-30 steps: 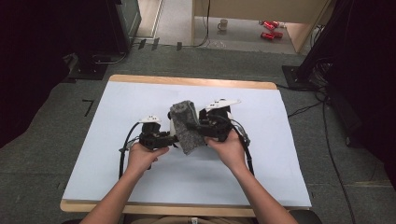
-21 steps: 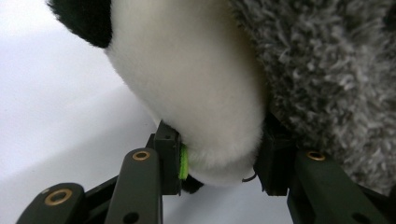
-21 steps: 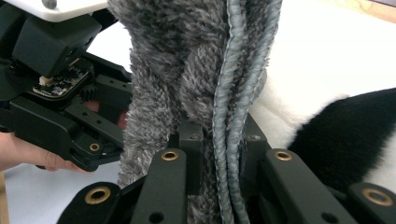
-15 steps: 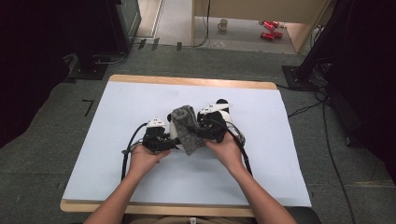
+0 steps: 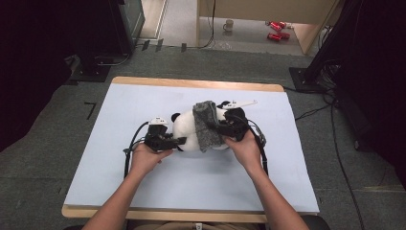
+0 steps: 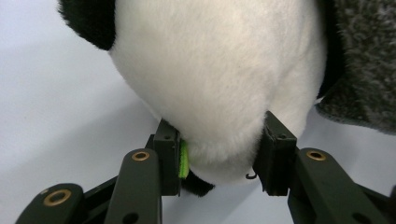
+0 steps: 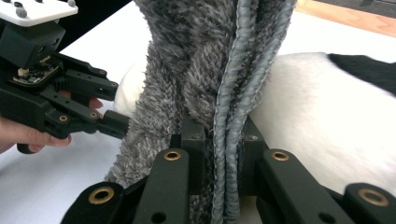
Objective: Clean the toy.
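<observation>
At mid-worktop (image 5: 143, 201), the left tool (image 6: 219, 161) clamps the plush panda (image 5: 189, 136) while the right tool (image 7: 219, 158) grips the grey fuzzy cloth (image 5: 207, 125) draped over it — best drawn across evenly, panda held firm.

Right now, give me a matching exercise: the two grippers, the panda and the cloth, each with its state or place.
1. left gripper
2. right gripper
3. panda
4. cloth

A. draped over the toy
B. clamped on grey fabric
C. lying on the blue mat
D. pinching white plush

Pairs: 1-D, 2-B, 3-C, 4-A
</observation>
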